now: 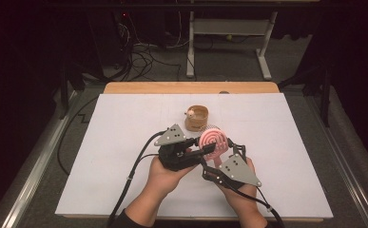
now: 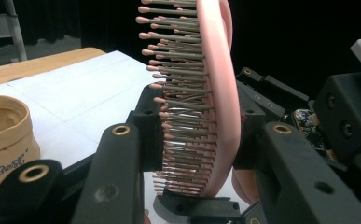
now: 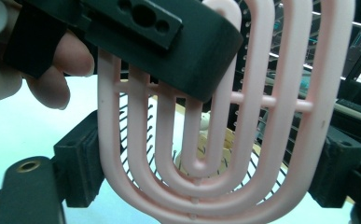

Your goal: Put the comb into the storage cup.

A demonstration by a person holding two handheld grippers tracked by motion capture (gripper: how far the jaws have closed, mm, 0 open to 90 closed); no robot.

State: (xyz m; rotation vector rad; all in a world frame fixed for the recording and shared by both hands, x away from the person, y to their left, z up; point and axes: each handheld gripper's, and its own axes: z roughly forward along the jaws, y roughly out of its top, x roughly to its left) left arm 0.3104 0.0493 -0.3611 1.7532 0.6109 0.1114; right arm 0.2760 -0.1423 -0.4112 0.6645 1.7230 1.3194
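Observation:
A pink vented hairbrush is held upright above the middle of the white table between both grippers. My left gripper reaches in from the left. In the left gripper view the brush stands edge-on, with one pad against the bristles and the other against its back, so this gripper is shut on it. My right gripper comes up from below right. In the right gripper view its pads press both side edges of the brush, and the left gripper's jaw crosses the top.
A small tan basket with a little white thing inside stands just behind the brush, and appears at the left of the left gripper view. White sheet covers the table, with a wooden edge at the back. Cables trail from both grippers.

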